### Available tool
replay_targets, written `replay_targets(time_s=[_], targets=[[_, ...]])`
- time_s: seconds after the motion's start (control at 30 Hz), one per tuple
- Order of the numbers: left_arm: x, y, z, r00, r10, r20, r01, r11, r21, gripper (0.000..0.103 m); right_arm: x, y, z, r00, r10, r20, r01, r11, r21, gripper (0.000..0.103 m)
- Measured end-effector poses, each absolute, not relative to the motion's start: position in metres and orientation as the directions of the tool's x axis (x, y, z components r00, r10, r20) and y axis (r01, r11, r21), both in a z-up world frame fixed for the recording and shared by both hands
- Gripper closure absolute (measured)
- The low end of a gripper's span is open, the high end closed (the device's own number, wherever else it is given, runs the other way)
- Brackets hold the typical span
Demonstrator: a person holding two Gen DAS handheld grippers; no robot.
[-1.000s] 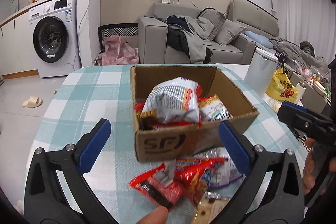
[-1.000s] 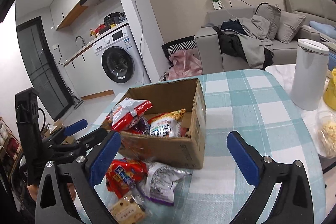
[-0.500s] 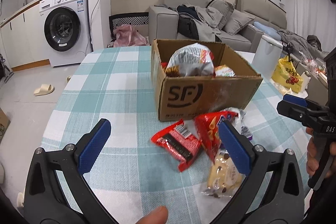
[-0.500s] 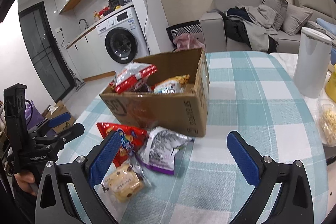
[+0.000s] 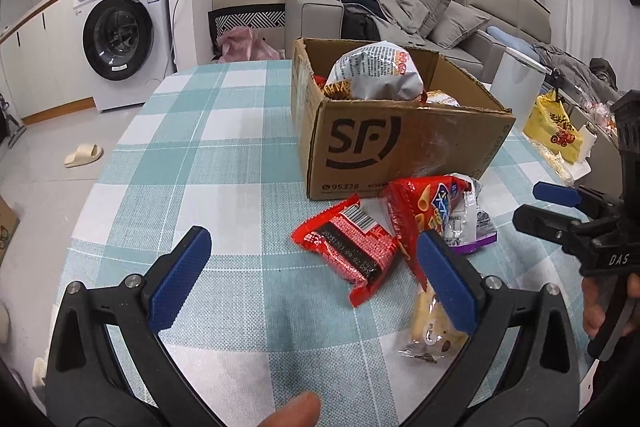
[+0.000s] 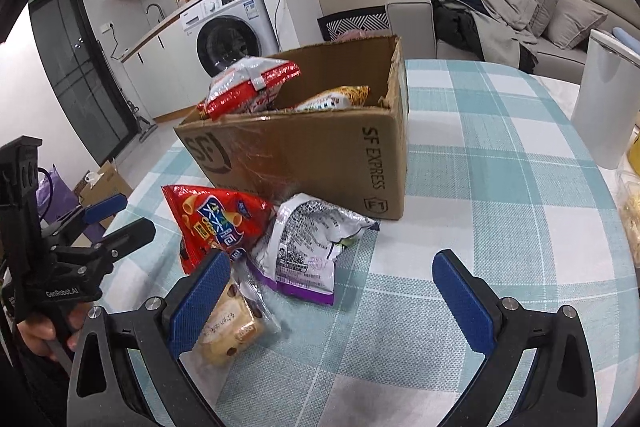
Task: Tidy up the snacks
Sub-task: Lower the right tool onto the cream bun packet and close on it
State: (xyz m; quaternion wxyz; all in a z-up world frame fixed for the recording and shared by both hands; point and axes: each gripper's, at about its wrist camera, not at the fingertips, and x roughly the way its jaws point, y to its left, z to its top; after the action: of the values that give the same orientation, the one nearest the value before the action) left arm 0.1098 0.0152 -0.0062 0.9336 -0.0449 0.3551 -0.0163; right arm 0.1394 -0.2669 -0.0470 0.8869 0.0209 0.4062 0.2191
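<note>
Holding both grippers back from the pile, I have the left gripper (image 5: 308, 269) with its jaws wide apart and nothing between them, low in the left wrist frame, and the right gripper (image 6: 332, 289) likewise spread and empty at the bottom of its own frame. The cardboard box (image 5: 400, 147) sits right of centre on the checked tablecloth (image 5: 192, 155), open-topped, so I read it as the place the snacks go; a silver bag (image 5: 376, 71) already pokes above its rim. Four packets lie loose against the box's near face, lower right of centre in the left view: a red wafer pack (image 5: 352, 247), a red chip bag (image 5: 424, 207) partly over a silver-purple pouch (image 5: 472, 223), and a clear-wrapped pastry (image 5: 432, 323) nearest me, partly behind my left gripper's right pad. Kept open, both tools are ready to drop on any of these. Compared with a second ago, my left view has pulled away: the box then filled the middle of the frame just beyond the pads and hid most of the packets, whereas now it stands well beyond them and the whole pile is exposed. The right view has retreated likewise, with the pastry now at its left pad.
</note>
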Motion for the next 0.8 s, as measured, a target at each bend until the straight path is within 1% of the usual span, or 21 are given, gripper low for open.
replay_targets(time_s=[0.17,0.57,0.67,0.8], targets=[[0.111,0.014,-0.014,0.734,-0.066,-0.676,0.001,0.995,-0.096,0.001,0.143,-0.263,-0.058,0.544,0.403,-0.736,-0.372,0.902,0.219,0.000],[0.107,0.027,-0.017,0.740,-0.058,-0.670,-0.018,0.994,-0.106,0.001,0.134,-0.227,-0.077,0.456,0.402,-0.794,-0.449,0.874,0.185,0.000],[0.107,0.031,-0.017,0.739,-0.058,-0.671,-0.024,0.993,-0.113,0.001,0.130,-0.216,-0.085,0.428,0.411,-0.805,-0.457,0.867,0.200,0.000],[0.108,0.038,-0.016,0.741,-0.054,-0.670,-0.041,0.991,-0.125,0.001,0.125,-0.200,-0.091,0.443,0.368,-0.818,-0.439,0.884,0.160,0.000]])
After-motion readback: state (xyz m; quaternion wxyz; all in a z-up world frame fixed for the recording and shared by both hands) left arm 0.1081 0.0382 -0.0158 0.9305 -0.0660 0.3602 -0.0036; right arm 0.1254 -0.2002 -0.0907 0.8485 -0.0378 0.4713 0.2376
